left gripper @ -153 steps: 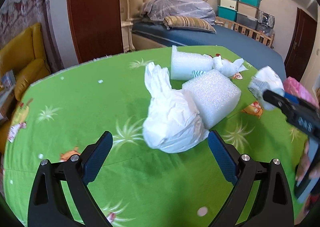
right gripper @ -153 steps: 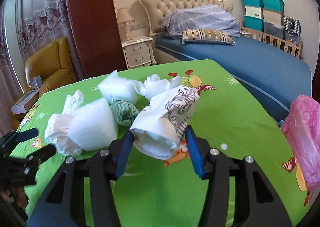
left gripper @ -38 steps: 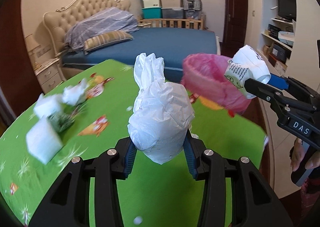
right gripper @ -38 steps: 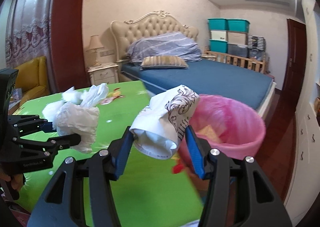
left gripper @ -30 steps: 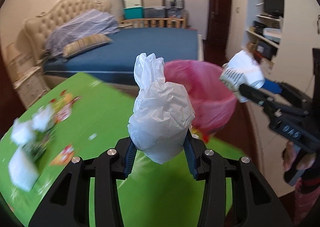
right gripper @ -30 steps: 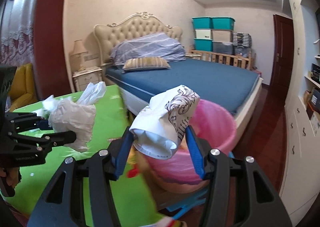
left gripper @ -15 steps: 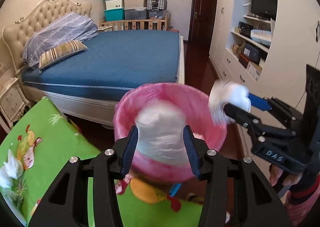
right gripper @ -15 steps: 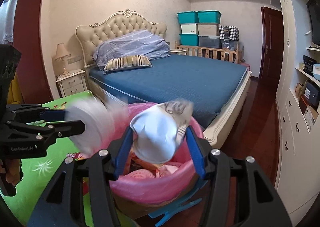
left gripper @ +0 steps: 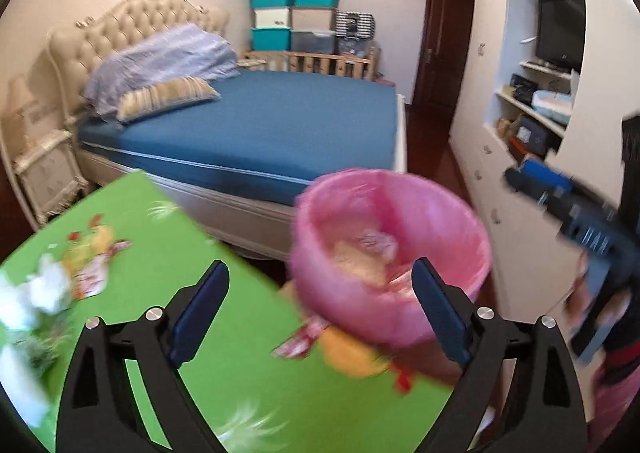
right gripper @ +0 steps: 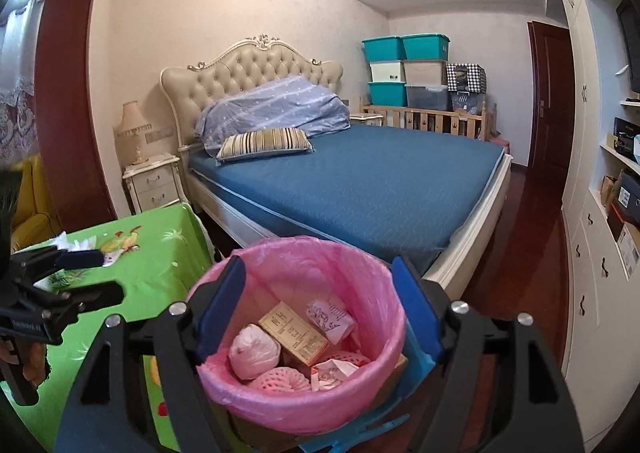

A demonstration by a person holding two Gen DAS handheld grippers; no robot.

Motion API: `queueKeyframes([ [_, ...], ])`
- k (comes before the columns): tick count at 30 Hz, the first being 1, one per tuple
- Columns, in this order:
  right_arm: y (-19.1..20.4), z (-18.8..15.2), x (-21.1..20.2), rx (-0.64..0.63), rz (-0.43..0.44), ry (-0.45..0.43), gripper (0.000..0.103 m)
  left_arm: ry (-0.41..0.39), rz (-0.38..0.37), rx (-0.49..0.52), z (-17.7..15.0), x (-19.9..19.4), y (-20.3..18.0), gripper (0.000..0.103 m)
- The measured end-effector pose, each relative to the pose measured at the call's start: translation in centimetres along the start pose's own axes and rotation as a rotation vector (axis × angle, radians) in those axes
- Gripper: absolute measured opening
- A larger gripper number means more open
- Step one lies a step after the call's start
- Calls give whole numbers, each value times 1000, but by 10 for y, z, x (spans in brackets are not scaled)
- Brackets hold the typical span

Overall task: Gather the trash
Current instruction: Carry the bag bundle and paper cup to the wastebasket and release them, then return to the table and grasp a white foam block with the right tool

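Right gripper (right gripper: 320, 305): jaws spread, nothing between the pads; they have just been opening. It hangs directly above the pink-lined bin (right gripper: 372, 273).

Left gripper (left gripper: 320, 321): jaws spread wide and empty, also just opened. It is aimed across the corner of the green table (left gripper: 248, 373) toward the bin, which stands on the floor just beside the table edge.

Bin contents, as seen from the right wrist view:
- a white wrapped bundle (right gripper: 254, 351) at the left of the heap
- a tan carton (right gripper: 294, 333) in the middle
- a patterned paper wad (right gripper: 330, 319) toward the far side
- foam netting (right gripper: 286, 381) at the near side

Status, judged from the frames: both grippers are released over the bin, so this drop reads as complete.

Remaining work: several white scraps (left gripper: 44, 289) lie on the far left part of the table, well apart from the bin; their exact number cannot be told through the blur. The task is judged partly done, with at least one more pick-and-drop cycle required.

Beyond the bin: a bed (right gripper: 360, 181) and stacked storage boxes (right gripper: 404, 69) against the far wall
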State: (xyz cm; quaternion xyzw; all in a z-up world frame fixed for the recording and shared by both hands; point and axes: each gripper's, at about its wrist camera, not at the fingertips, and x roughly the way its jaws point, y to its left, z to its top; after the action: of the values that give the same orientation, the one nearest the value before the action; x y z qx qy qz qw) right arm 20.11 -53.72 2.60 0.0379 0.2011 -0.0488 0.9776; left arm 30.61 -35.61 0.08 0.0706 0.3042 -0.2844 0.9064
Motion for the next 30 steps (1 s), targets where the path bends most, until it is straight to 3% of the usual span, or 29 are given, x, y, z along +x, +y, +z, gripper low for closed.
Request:
queueKeyframes([
  [9,81,-4,5,-92,90,46,81,-12,266,65,-57,-66,55,90],
  [16,170,-25,25,-139,193,122,81,-22,379,-4,-101,-128,105,90],
  [18,200,-35,28,-165,228,150,81,-26,442,-23,-119,-151,126,90],
  [26,324,-64,33,-310,375,232,81,-16,736,-231,-182,-232,233,90],
  [30,382,-73,30,-387,437,240,83,-38,787,-319,-199,-264,264,90],
])
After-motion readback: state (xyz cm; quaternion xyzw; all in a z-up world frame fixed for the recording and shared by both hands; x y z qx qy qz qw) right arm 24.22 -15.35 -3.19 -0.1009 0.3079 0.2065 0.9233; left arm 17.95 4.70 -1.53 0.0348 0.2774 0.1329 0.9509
